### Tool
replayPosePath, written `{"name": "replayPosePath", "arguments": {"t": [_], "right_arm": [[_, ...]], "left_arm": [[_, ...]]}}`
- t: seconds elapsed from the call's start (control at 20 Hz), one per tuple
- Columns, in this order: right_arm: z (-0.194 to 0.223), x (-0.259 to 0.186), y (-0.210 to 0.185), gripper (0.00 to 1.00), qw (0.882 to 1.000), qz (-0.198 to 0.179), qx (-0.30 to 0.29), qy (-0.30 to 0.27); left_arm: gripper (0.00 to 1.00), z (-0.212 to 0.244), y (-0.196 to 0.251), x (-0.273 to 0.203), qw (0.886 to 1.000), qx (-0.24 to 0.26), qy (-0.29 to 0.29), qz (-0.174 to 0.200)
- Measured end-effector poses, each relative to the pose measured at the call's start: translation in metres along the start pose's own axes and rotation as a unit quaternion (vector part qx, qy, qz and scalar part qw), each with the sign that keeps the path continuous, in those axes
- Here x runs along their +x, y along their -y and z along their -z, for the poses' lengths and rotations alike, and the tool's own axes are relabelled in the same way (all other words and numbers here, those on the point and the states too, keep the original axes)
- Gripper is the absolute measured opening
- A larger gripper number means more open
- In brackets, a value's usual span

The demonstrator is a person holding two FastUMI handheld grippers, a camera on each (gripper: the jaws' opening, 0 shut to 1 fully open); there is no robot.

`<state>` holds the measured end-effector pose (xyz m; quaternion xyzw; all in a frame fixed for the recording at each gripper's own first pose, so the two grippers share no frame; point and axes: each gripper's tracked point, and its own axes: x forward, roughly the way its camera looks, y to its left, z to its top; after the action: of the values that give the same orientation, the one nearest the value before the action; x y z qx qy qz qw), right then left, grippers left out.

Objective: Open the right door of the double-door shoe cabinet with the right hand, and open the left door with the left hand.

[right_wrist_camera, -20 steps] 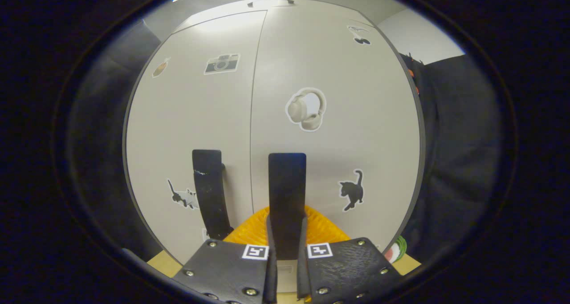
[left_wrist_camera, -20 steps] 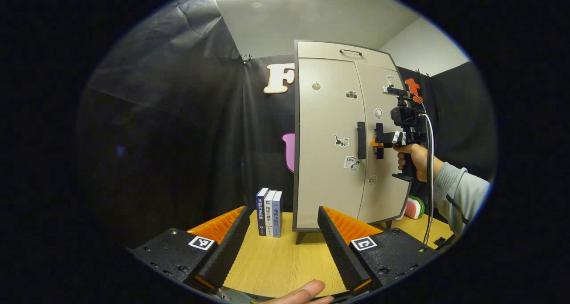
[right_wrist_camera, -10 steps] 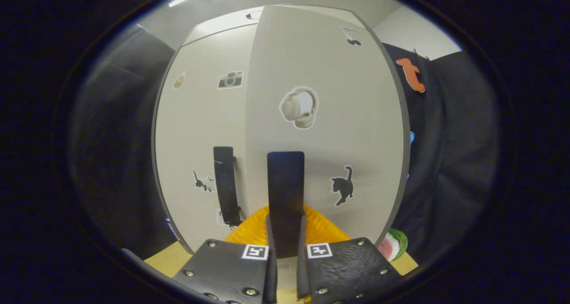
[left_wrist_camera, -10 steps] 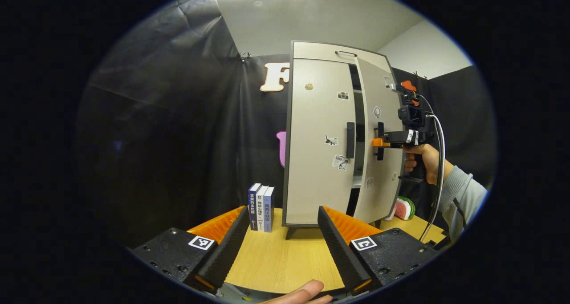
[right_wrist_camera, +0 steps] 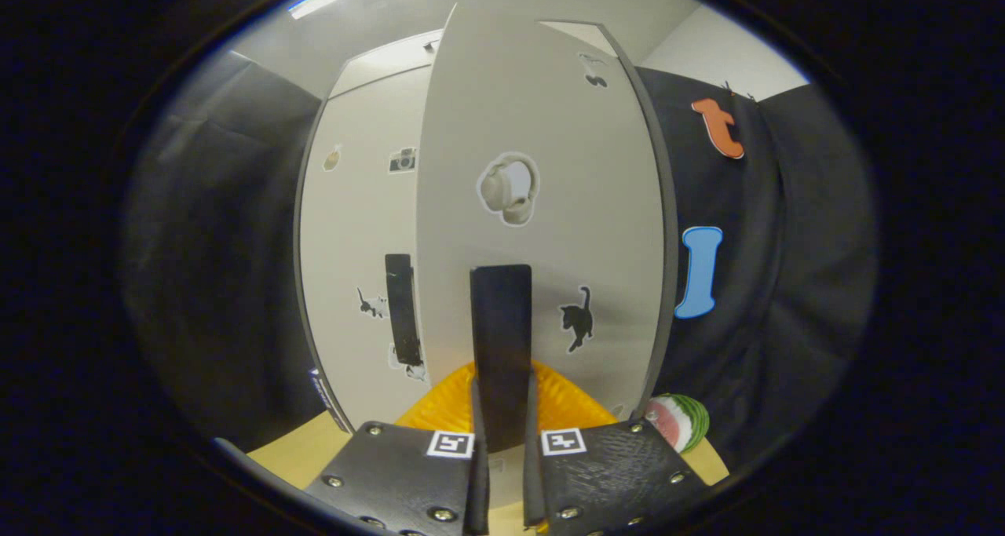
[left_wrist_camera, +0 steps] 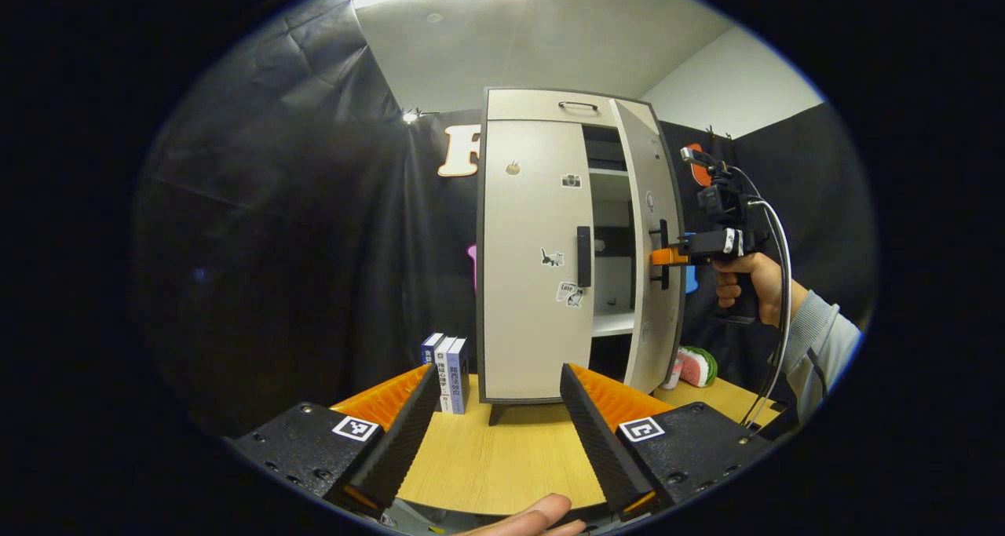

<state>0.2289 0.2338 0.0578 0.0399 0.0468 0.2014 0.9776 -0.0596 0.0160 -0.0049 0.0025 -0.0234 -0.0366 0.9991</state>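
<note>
The left tool (left_wrist_camera: 495,418) is held apart above the table (left_wrist_camera: 502,465); the right door (left_wrist_camera: 655,261) has been swung out, the left door (left_wrist_camera: 534,261) left shut. The right tool (right_wrist_camera: 500,450) is clamped on the right door's handle (right_wrist_camera: 501,348).

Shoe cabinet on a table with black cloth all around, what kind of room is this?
Probably a recording booth, not a home. The shoe cabinet stands on a wooden table, black cloth hangs as walls, and a person's hand holds the right gripper clamped on the right door's handle.
</note>
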Motion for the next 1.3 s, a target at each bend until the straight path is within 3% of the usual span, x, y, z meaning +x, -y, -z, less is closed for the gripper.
{"name": "replayPosePath", "arguments": {"t": [0.75, 0.8, 1.05, 1.1, 1.15, 1.3], "right_arm": [[-0.001, -0.048, 0.069, 0.16, 0.999, 0.031, 0.023, -0.005], [-0.001, -0.049, 0.077, 0.05, 0.999, 0.038, 0.025, -0.002], [-0.002, -0.057, 0.13, 0.01, 0.995, 0.097, 0.034, 0.0], [-0.006, -0.062, 0.142, 0.02, 0.994, 0.095, 0.044, 0.003], [0.001, -0.055, 0.146, 0.0, 0.996, 0.072, 0.061, -0.006], [0.0, -0.049, 0.15, 0.04, 0.991, 0.034, 0.127, -0.002]], "left_arm": [[0.95, -0.006, 0.066, -0.014, 0.998, -0.01, 0.007, 0.059], [0.95, -0.004, 0.068, -0.013, 0.998, -0.01, 0.007, 0.064], [0.96, 0.002, 0.074, -0.008, 0.998, -0.008, 0.003, 0.068], [1.0, 0.003, 0.075, -0.006, 0.998, -0.009, 0.001, 0.07], [0.95, 0.004, 0.075, -0.005, 0.997, -0.01, 0.001, 0.071], [0.96, 0.006, 0.069, -0.001, 0.998, -0.01, -0.002, 0.065]]}}
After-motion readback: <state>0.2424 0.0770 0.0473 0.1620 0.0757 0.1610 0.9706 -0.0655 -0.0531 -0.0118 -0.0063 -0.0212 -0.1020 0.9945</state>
